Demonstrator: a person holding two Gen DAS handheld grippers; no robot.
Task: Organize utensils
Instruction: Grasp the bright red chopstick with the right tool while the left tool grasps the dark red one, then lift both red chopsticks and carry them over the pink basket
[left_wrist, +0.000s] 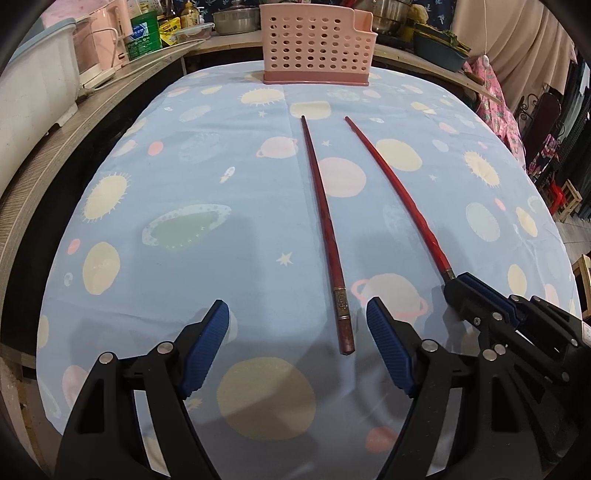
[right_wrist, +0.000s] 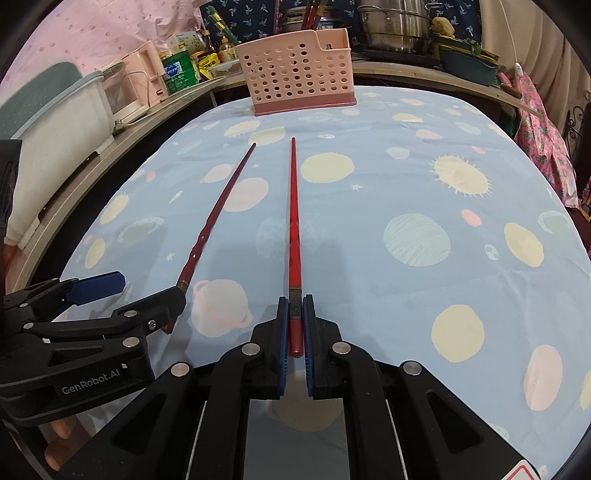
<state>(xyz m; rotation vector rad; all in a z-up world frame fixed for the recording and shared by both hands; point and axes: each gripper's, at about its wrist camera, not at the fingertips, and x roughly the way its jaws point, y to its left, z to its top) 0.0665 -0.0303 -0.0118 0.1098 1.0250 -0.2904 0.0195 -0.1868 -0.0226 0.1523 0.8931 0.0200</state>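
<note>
Right gripper (right_wrist: 295, 325) was clamped on the bright red chopstick (right_wrist: 294, 221) for lifting toward the basket (right_wrist: 295, 74) ahead; left gripper (left_wrist: 297, 347) was held wide around the darker chopstick (left_wrist: 325, 229).

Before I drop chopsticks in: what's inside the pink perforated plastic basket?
From the right wrist view, the pink perforated plastic basket shows one small object top in its right end compartment; the rest of the interior is hidden behind its walls.

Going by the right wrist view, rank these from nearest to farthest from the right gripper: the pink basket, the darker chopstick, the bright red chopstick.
1. bright red chopstick: clamped between the pads of the right gripper, running straight ahead.
2. darker chopstick: on the cloth to the left, by the left gripper.
3. pink basket: at the table's far edge.
</note>
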